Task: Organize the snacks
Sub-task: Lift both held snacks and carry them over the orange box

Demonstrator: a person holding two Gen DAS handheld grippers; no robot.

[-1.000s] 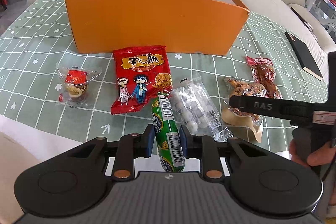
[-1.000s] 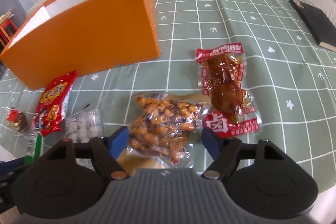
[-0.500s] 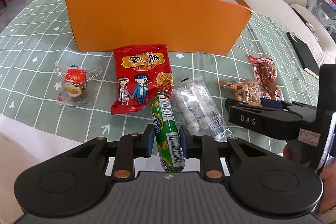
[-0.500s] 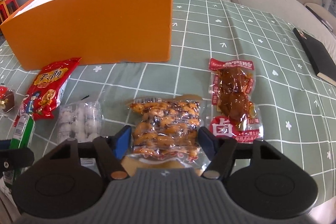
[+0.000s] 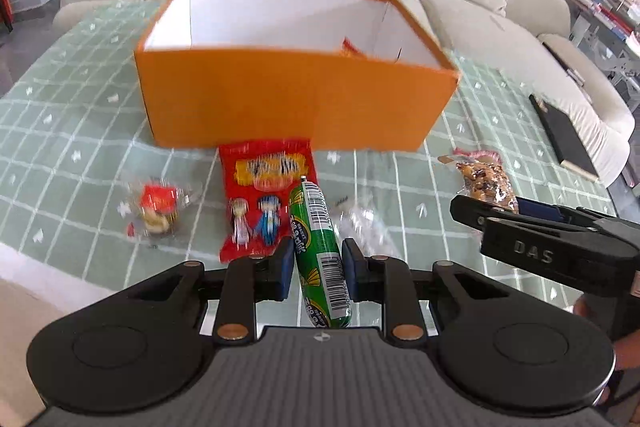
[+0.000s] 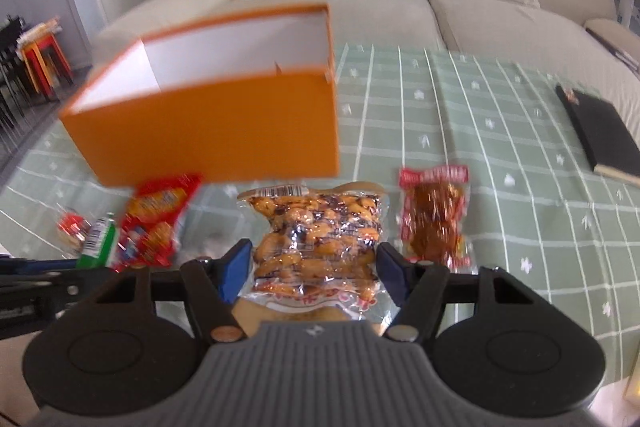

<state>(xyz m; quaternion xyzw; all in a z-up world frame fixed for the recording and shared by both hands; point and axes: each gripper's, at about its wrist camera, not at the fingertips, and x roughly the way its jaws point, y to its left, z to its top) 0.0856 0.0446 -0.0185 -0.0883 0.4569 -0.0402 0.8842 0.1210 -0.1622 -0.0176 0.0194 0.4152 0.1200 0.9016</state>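
My left gripper (image 5: pixel 314 261) is shut on a green sausage stick (image 5: pixel 318 247) and holds it above the table, in front of the open orange box (image 5: pixel 296 99). My right gripper (image 6: pixel 314 267) is shut on a clear bag of peanuts (image 6: pixel 316 235), lifted off the cloth; it also shows in the left wrist view (image 5: pixel 484 179). On the cloth lie a red snack bag (image 5: pixel 264 195), a small wrapped candy (image 5: pixel 158 207), a clear bag of white balls (image 5: pixel 366 223) and a red packet of braised meat (image 6: pixel 434 215). A red item (image 5: pixel 352 49) shows inside the box.
A green checked tablecloth (image 6: pixel 480 115) covers the table. A black notebook (image 6: pixel 604 131) lies at the right. A beige sofa (image 6: pixel 480 15) with yellow and blue cushions stands behind the box. The table's near edge is just below the grippers.
Both grippers have risen and tilted up, lifting the sausage stick and the peanut bag off the cloth. The box interior has come into sight. The right gripper's jaws closed on the peanut bag.
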